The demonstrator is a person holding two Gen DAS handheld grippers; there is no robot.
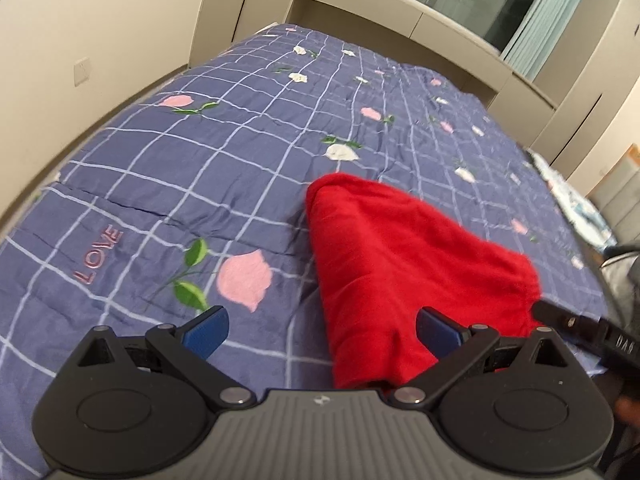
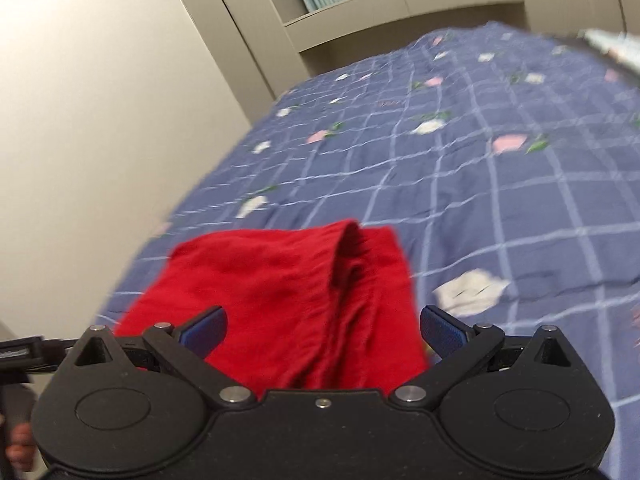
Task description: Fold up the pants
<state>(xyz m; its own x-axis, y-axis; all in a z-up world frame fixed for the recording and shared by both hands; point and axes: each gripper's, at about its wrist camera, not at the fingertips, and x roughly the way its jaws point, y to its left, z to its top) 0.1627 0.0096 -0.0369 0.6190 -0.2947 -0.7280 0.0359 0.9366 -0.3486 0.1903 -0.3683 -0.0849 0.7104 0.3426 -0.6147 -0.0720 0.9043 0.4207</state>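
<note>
Soft red pants (image 2: 280,296) bunched on the bed (image 1: 180,168), both jaws spread and empty.
Light, limp knit: the left hand-held gripper (image 1: 322,332) and right hand-held gripper (image 2: 323,330) should pinch edges, likely the waistband.

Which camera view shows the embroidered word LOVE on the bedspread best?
The left wrist view: LOVE is sharp and readable in pink on the bedspread, left of the red pants. The right wrist view is blurred; no lettering can be made out there.
</note>
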